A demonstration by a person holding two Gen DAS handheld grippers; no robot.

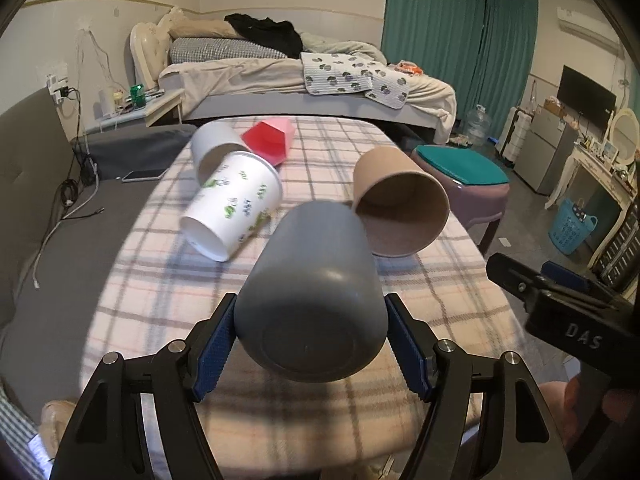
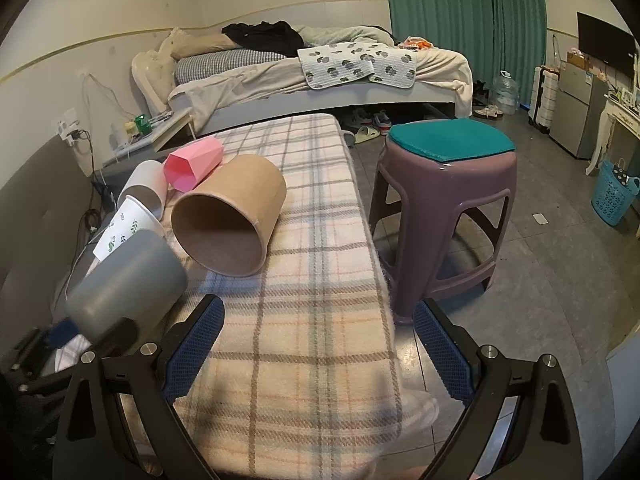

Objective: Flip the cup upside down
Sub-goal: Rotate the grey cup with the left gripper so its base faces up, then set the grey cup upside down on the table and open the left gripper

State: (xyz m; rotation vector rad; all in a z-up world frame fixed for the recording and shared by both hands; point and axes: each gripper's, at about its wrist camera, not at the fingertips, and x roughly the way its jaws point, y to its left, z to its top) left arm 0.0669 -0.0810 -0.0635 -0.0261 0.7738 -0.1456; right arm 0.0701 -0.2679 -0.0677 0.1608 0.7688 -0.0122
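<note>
My left gripper (image 1: 310, 340) is shut on a grey cup (image 1: 314, 292), its blue pads against the sides near the base. The cup lies tilted with its base toward the camera and its mouth pointing away; it also shows at the left of the right wrist view (image 2: 128, 276). My right gripper (image 2: 316, 348) is open and empty above the front right part of the plaid-covered table (image 2: 312, 320). Its body shows at the right of the left wrist view (image 1: 568, 312).
On the plaid table lie a brown paper cup (image 1: 400, 204), a white cup with green leaf print (image 1: 232, 208), a plain white cup (image 1: 214, 146) and a pink cup (image 1: 272, 138), all on their sides. A purple stool with teal cushion (image 2: 448, 208) stands right of the table.
</note>
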